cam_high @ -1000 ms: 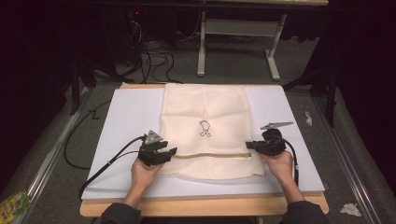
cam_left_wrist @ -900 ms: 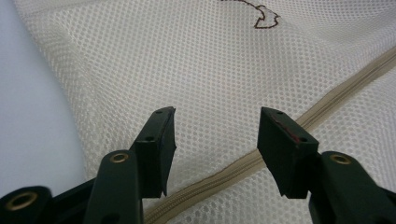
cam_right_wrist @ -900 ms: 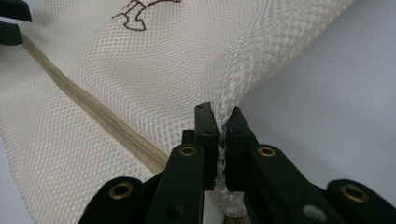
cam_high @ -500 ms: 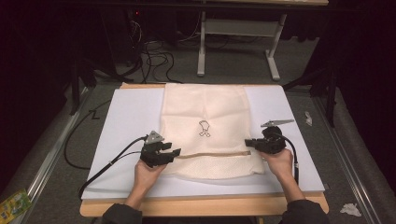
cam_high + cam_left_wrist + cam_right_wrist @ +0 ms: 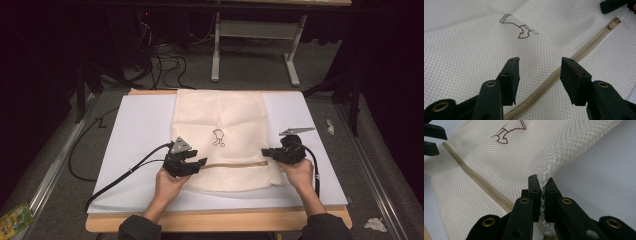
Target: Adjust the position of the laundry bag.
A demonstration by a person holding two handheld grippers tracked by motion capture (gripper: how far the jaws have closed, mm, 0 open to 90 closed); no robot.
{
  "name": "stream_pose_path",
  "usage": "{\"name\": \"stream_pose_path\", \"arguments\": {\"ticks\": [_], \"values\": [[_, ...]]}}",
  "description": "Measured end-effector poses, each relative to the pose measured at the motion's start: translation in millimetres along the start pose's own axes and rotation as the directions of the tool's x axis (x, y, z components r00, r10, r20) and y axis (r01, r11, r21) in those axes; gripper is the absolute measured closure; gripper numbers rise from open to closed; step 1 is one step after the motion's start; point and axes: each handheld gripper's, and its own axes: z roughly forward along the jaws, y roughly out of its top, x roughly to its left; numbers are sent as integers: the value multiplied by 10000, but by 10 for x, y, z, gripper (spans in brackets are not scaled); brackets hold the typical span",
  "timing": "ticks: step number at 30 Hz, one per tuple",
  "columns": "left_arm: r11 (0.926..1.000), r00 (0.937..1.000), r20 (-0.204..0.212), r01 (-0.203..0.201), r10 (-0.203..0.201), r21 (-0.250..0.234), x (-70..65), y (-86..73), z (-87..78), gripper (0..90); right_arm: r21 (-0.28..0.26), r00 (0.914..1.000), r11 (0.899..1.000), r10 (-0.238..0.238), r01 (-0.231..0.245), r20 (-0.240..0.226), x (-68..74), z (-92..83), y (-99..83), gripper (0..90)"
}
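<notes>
Mesh laundry bag [image 5: 220, 125] flat on white worktop [image 5: 135, 130], zip [image 5: 235, 165] across its near part; right tongs [image 5: 266, 153] clenched on bag's edge by zip end, left tongs [image 5: 199, 163] released, jaws just been closing over zip w/ nothing gripped; step: working zip, next prob. pinch the puller.

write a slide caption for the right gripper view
Right gripper pinches the edge of a cream mesh bag beside its tan zipper on a white board.

A cream mesh laundry bag [image 5: 220, 120] lies mid-way on a white board [image 5: 135, 130] atop a wooden table [image 5: 215, 222], its beige zipper [image 5: 235, 164] crossing near the front edge.
</notes>
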Motion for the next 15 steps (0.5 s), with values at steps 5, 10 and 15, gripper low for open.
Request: {"name": "stream_pose_path", "arguments": {"ticks": [5, 10, 15], "values": [[9998, 9997, 167, -174, 172, 72, -91, 49, 67, 502, -61, 10000, 10000, -13, 13, -36, -2, -8, 10, 881], [9996, 9992, 385, -133, 124, 237, -131, 69, 133, 542, -111, 9999, 9999, 46, -48, -134, 3, -4, 13, 881], [9993, 9981, 557, -285, 270, 261, -205, 114, 185, 553, -110, 9998, 9999, 37, -39, -174, 19, 4, 18, 881]]}}
